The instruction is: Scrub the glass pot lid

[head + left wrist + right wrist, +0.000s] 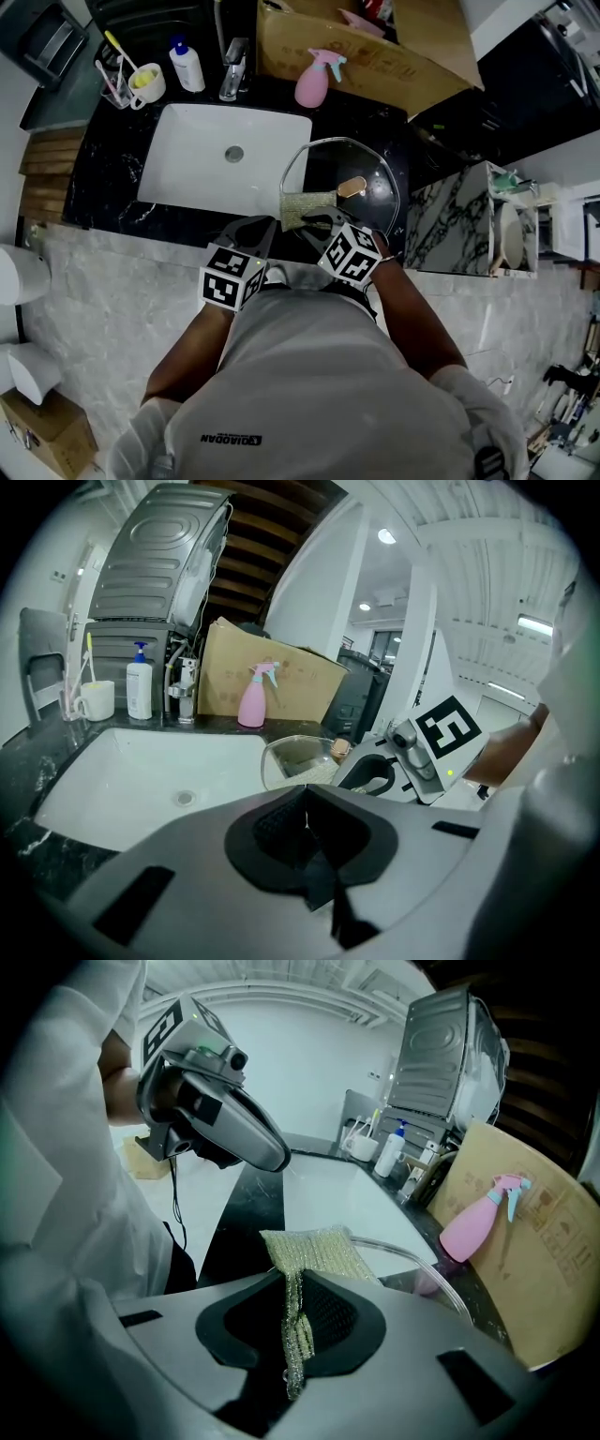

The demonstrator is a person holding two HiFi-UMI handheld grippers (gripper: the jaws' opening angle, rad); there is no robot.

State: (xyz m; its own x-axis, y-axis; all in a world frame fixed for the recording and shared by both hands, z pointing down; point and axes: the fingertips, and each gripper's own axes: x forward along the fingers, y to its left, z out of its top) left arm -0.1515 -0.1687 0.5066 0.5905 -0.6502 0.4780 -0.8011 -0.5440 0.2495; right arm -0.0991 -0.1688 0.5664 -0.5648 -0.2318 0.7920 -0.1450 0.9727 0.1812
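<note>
Glass pot lid [375, 173], round with a tan knob, lies flat on the black marbled counter [108, 164] at the white sink's [192, 178] right edge. The right gripper [317, 219] clamps a glittery woven scrub cloth [305, 206] over the lid's sink-side rim. The left gripper's [260, 231] jaws are together, empty. A pink spray bottle [313, 82] stands behind the sink's right corner. The shirt [319, 375] print reads QIAODAN.

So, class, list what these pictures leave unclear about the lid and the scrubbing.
1. Near rim of the glass lid: head view, hidden by the scrub pad and right gripper.
2. Whether the pad touches the glass: right gripper view, the gripper's body blocks it.
3. Print on the pump bottle: too small in every view.
</note>
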